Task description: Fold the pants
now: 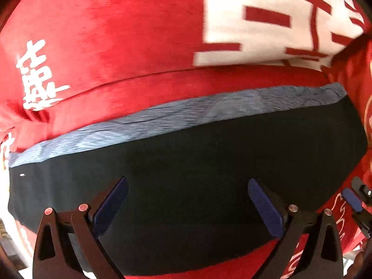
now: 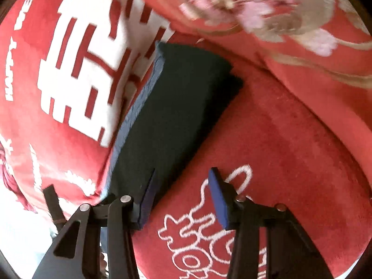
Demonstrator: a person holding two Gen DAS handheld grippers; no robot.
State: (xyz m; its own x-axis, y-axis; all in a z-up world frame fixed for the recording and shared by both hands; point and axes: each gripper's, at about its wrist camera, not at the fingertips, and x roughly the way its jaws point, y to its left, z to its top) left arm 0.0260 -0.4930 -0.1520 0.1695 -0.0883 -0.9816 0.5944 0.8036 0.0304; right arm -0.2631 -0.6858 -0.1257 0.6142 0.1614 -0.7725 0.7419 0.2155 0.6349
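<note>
The dark pants [image 1: 197, 162] lie folded in a long flat rectangle on a red blanket, with a grey-blue band [image 1: 186, 114] along their far edge. My left gripper [image 1: 188, 200] is open just above the near part of the pants, empty. In the right wrist view the pants [image 2: 176, 107] run away from me at the centre left. My right gripper [image 2: 181, 197] is open and empty at their near end, its left finger [image 2: 147, 200] over the cloth and its right finger [image 2: 217, 200] over the blanket. The right gripper's finger also shows in the left wrist view [image 1: 353, 200].
The red blanket [image 1: 116, 34] has large white characters [image 1: 279, 18] and white outline embroidery [image 2: 209, 232]. A red cushion or quilt with pink flowers [image 2: 267, 11] rises at the far right, close to the pants' far end.
</note>
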